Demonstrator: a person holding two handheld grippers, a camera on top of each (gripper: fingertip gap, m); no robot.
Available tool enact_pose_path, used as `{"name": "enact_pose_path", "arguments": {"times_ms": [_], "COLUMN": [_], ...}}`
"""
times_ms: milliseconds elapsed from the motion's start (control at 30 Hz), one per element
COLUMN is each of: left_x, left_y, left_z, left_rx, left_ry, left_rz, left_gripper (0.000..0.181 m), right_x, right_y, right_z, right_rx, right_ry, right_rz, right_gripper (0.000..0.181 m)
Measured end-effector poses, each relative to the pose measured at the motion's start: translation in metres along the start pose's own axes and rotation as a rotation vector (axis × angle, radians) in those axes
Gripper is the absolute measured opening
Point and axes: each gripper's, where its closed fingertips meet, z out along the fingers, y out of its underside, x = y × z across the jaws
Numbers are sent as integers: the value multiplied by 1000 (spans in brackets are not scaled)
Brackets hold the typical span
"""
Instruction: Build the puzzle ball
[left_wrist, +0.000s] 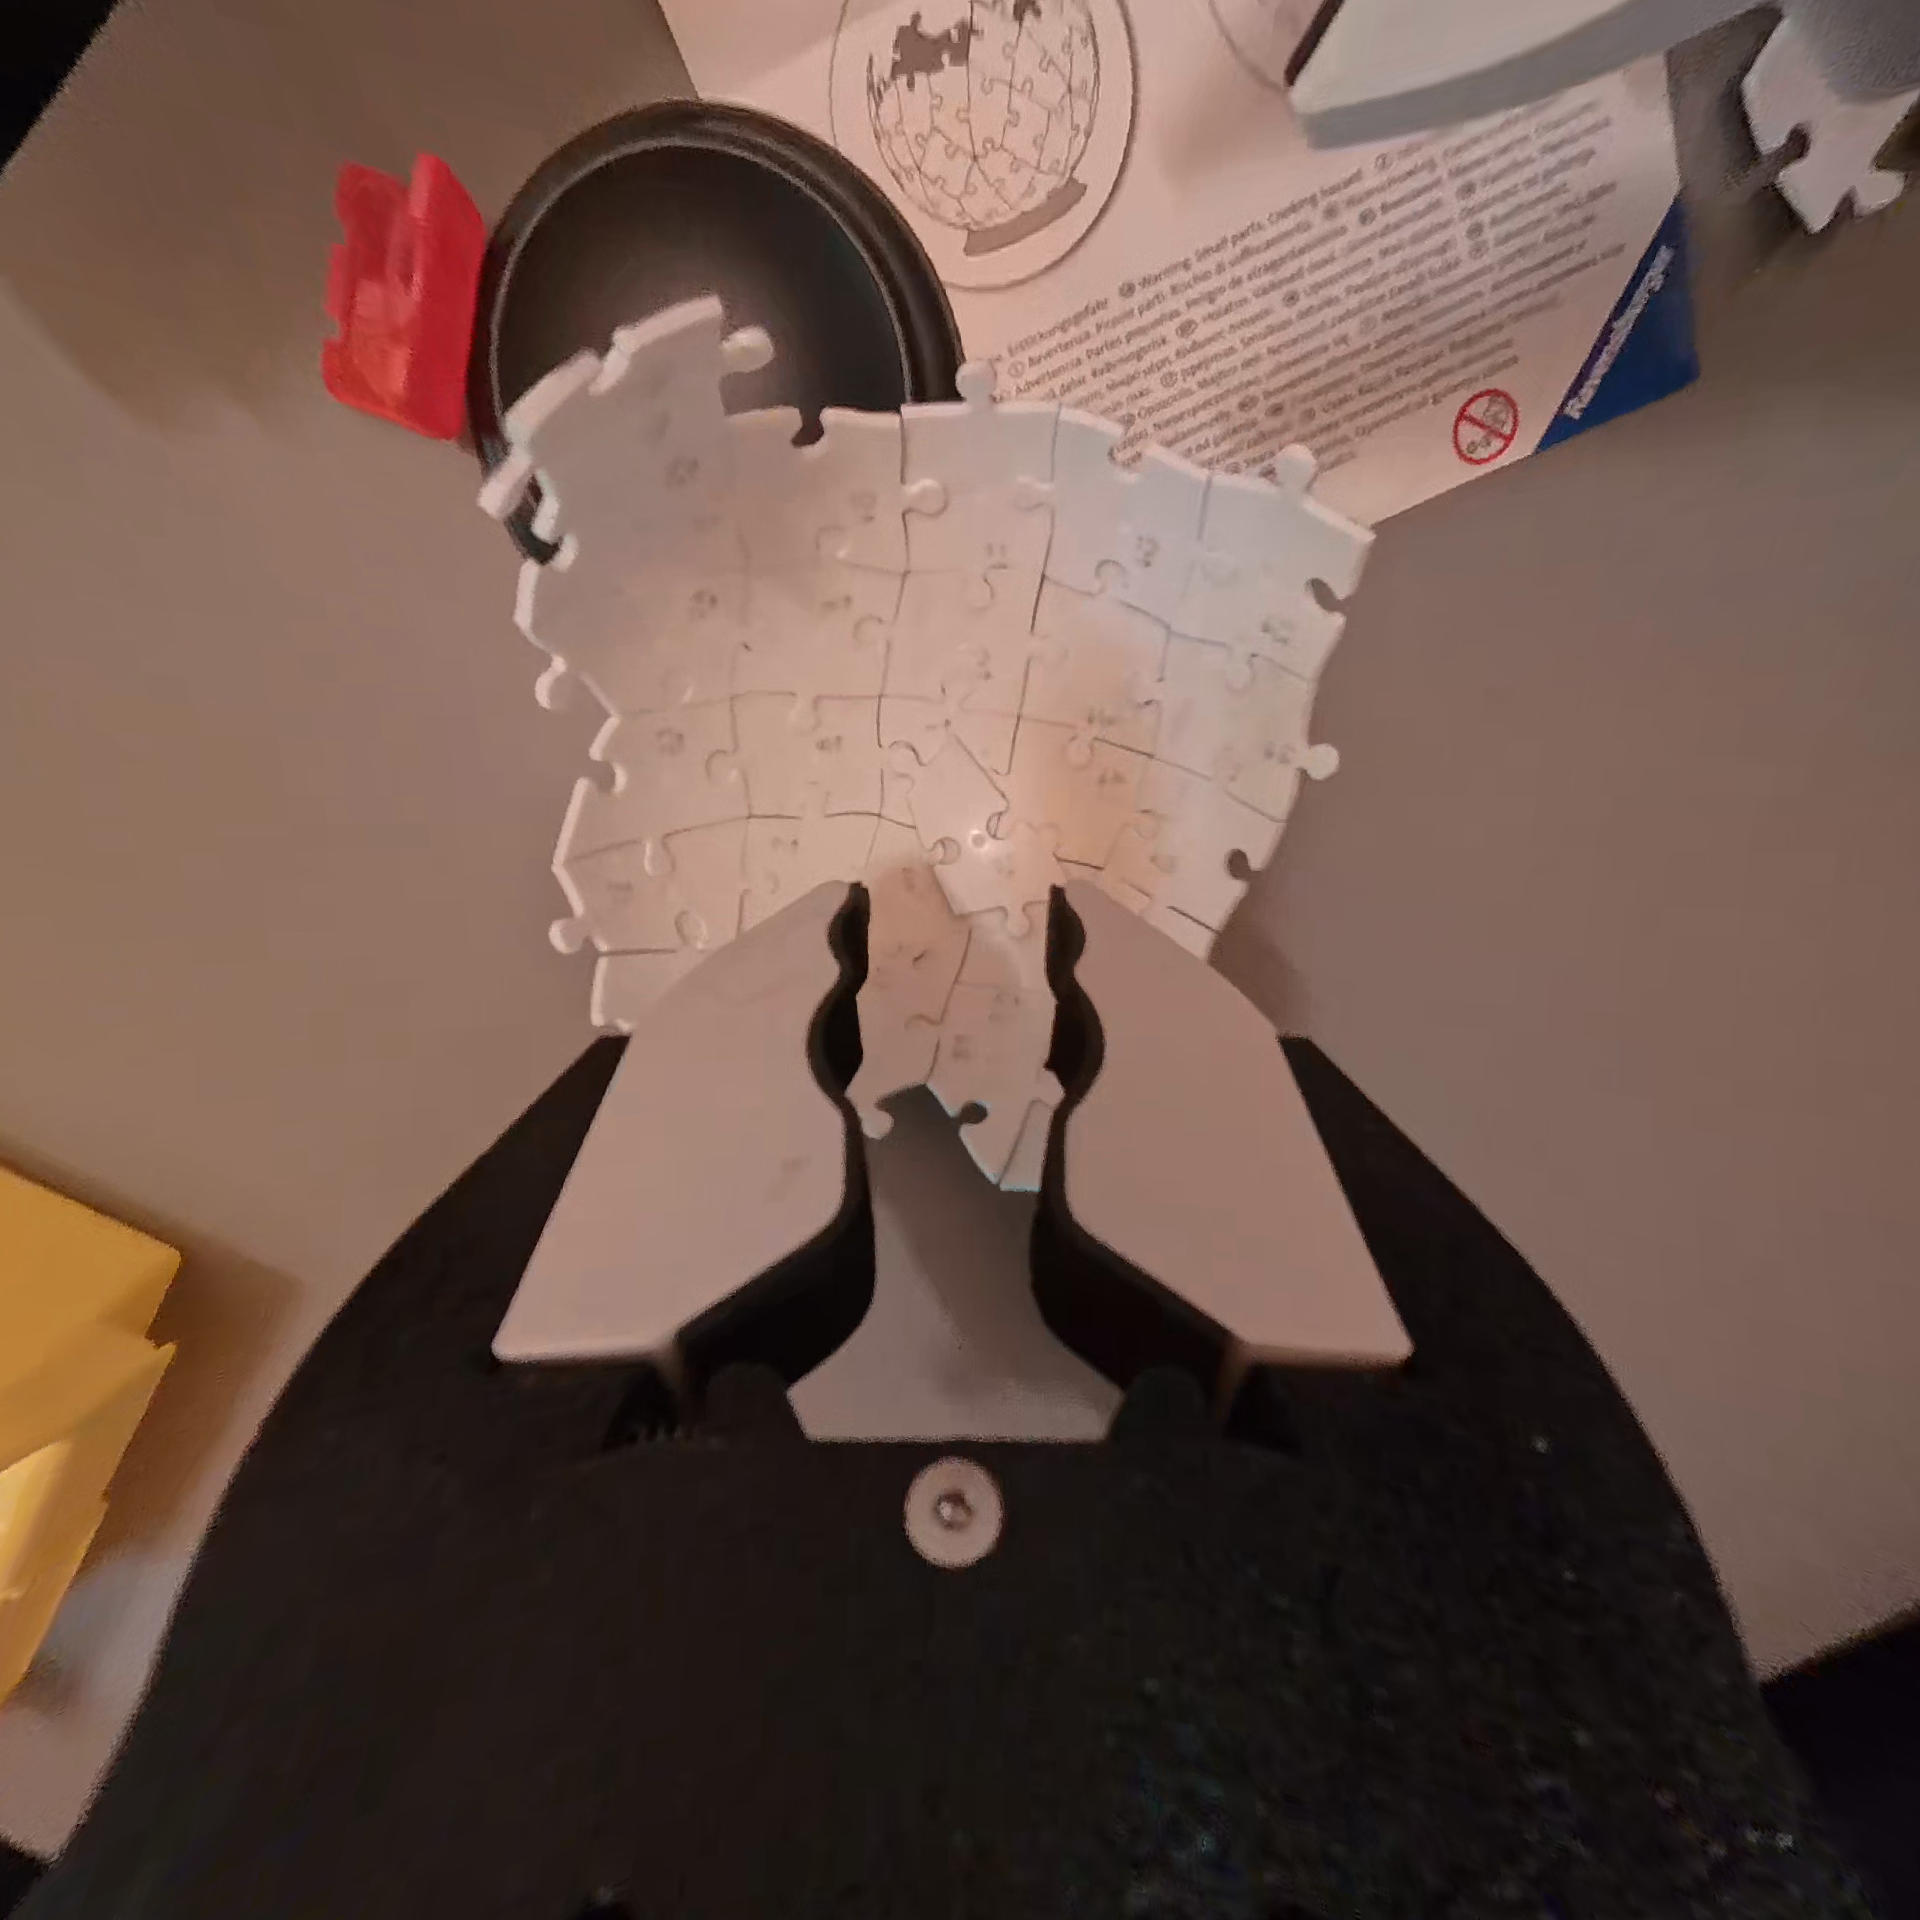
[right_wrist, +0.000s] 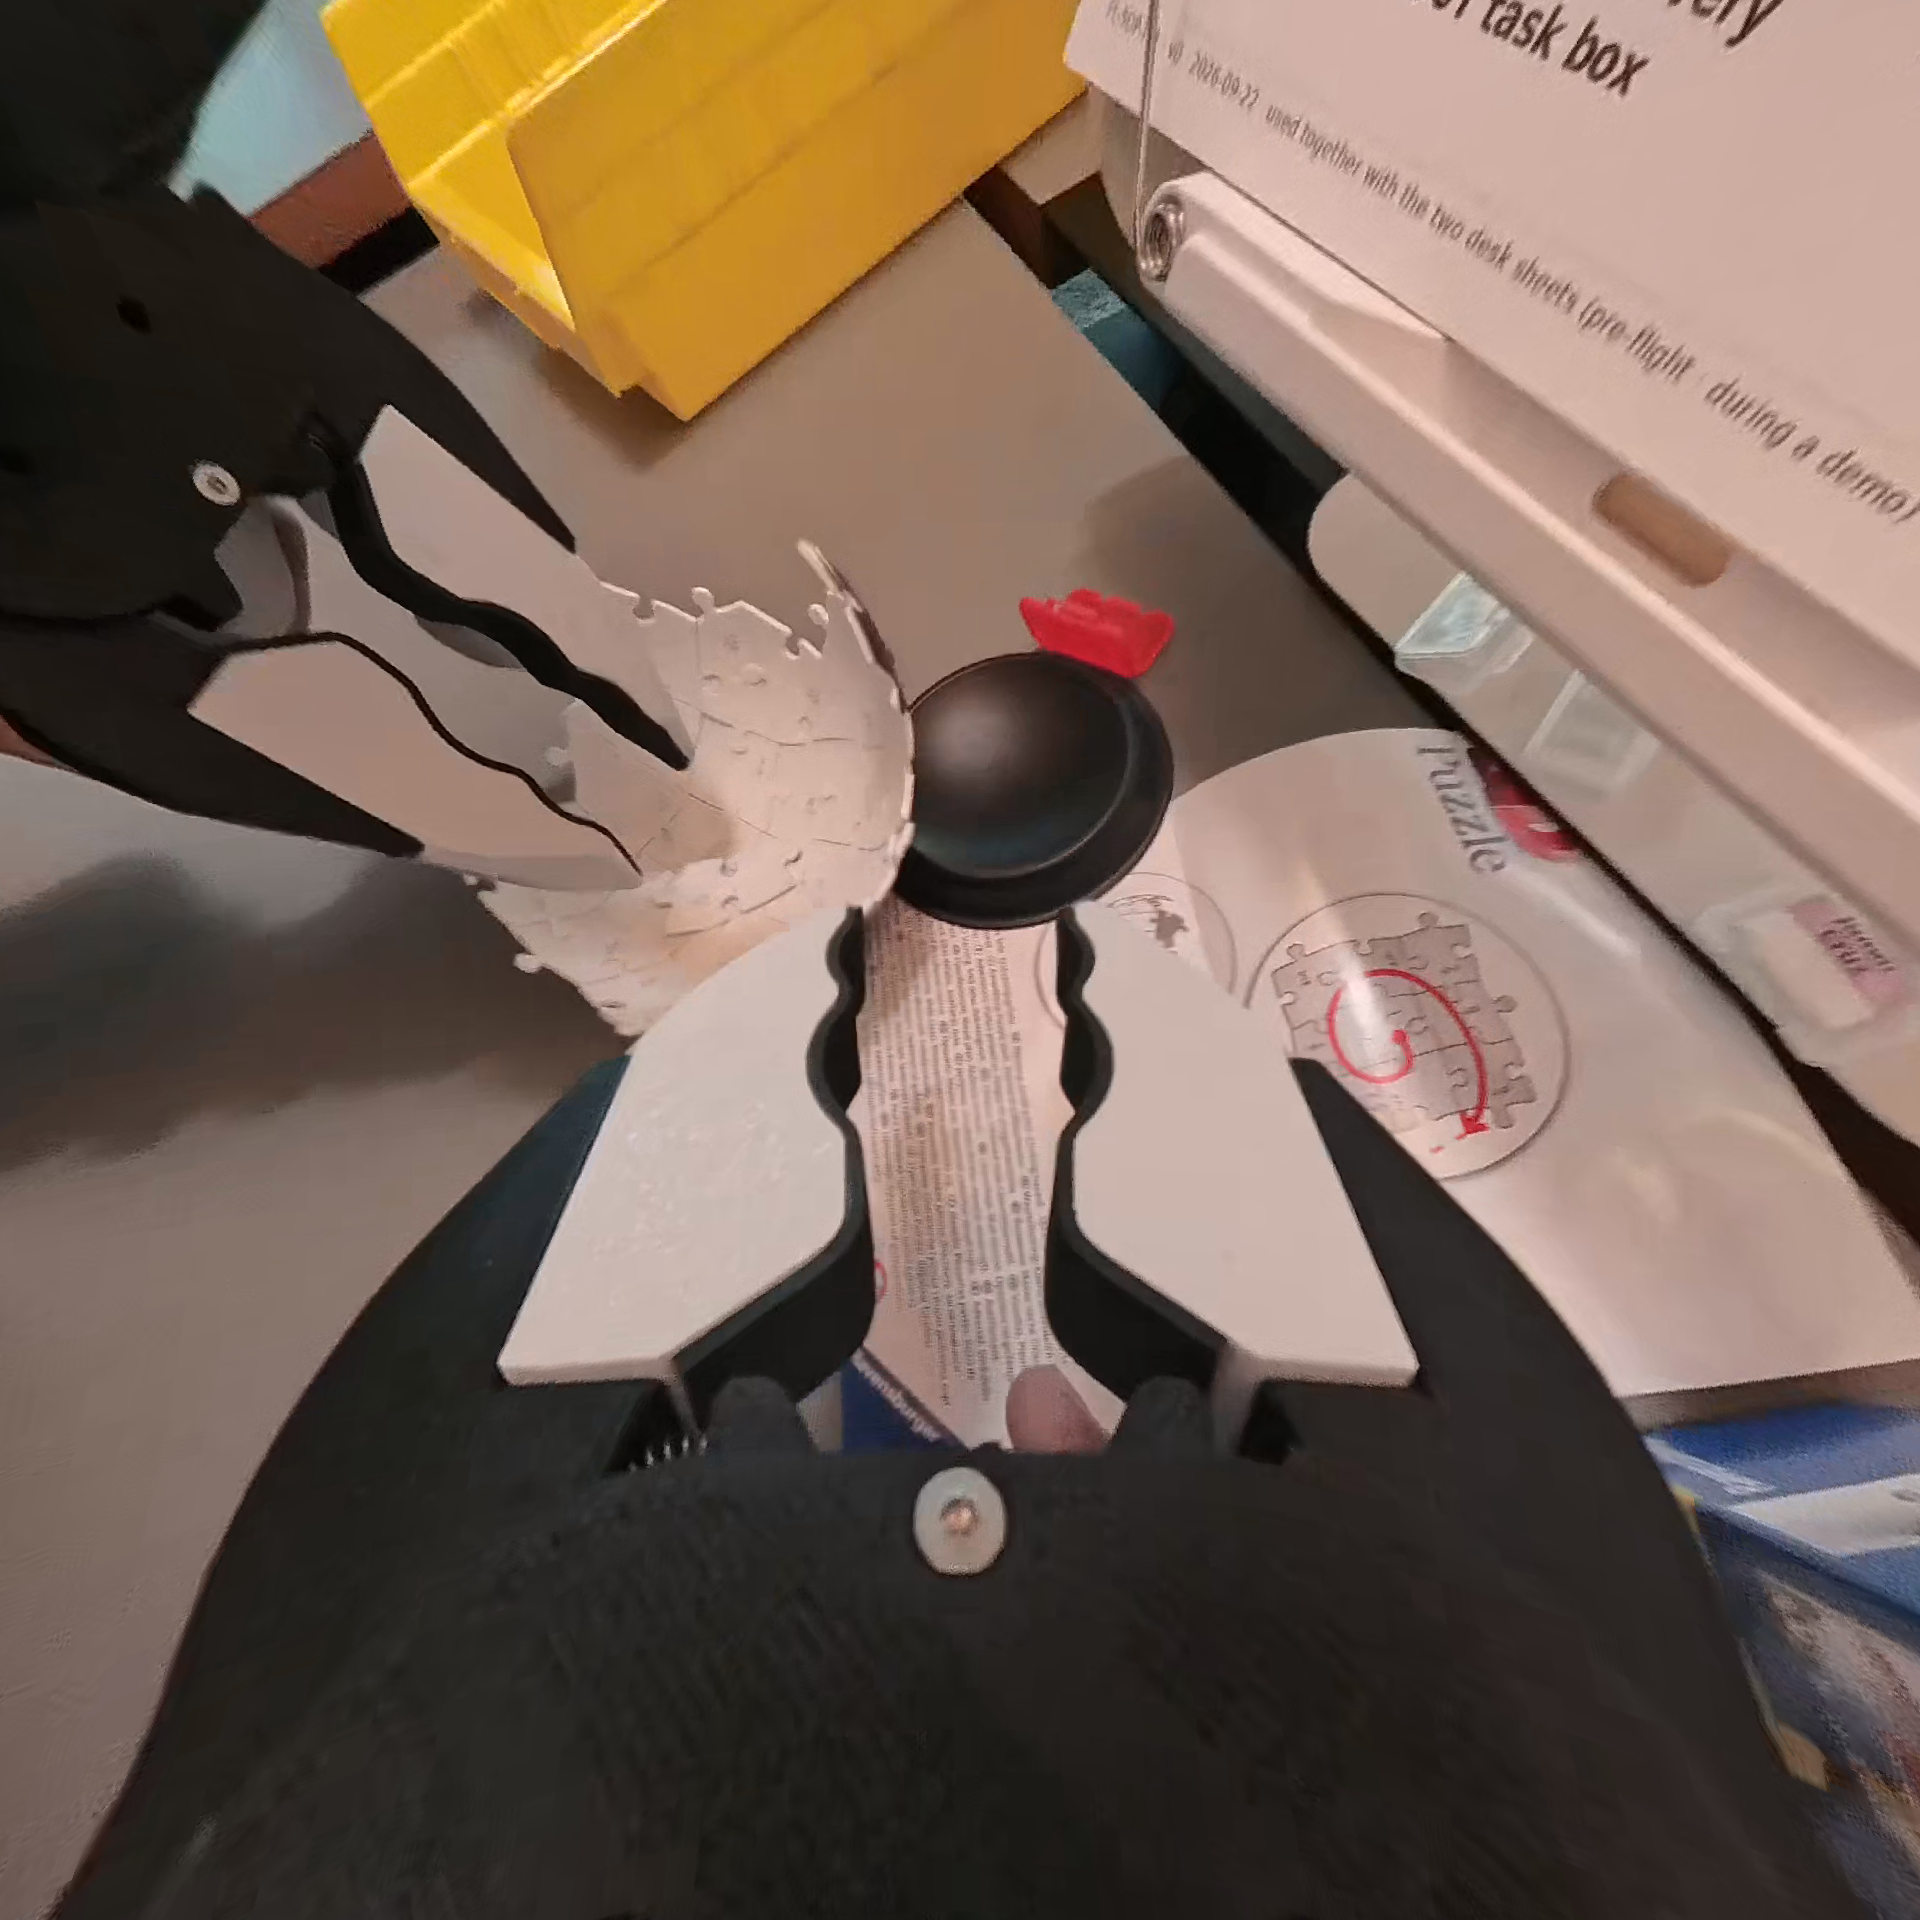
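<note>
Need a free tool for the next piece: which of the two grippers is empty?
The right gripper: its fingers are apart with only the instruction sheet below. The left gripper grips the white puzzle shell.

The joined puzzle shell (left_wrist: 935, 665) is plain white, crossed by the fine wavy seams of its interlocking pieces, with faint grey marks on them; the round stand (right_wrist: 1023, 800) is glossy black; the small piece beside it (left_wrist: 400, 301) is bright red; the bin (right_wrist: 686, 177) is yellow; the instruction sheet (right_wrist: 1382, 1039) is white with grey jigsaw diagrams and a red curved arrow; the table (left_wrist: 260, 727) is dull grey-beige; each claw (right_wrist: 956, 935) is black with pale grey plates.
</note>
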Motion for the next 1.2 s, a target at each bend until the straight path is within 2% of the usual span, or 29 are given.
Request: {"name": "enact_pose_path", "arguments": {"times_ms": [167,400,533,633,967,1000,1200], "left_x": [3,3,1,1,1,1,-1], "left_y": [3,6,4,4,3,2,-5], "left_z": [9,26,29,30,30,28,18], "left_rx": [-106,-194,-191,-190,-110,-94,-32], "left_ry": [-25,-35,-50,-48,0,-3,-24], "left_rz": [-10,-64,-74,-63,-70,-64,-34], "left_gripper": [32,34,32,23,20,0,3], "right_x": [-12,-11,-9,-6,-7,-7,-5], "right_y": [-15,-23,-23,-22,-19,-18,-20], "right_z": [-5,-12,-15,-16,-14,-14,-29], "right_rx": [80,121,133,136,116,115,136], "right_ry": [-67,-52,-55,-50,-55,-58,-58], "right_rz": [22,8,15,23,4,1,-9], "right_gripper": [32,36,37,37,37,37,37]}}
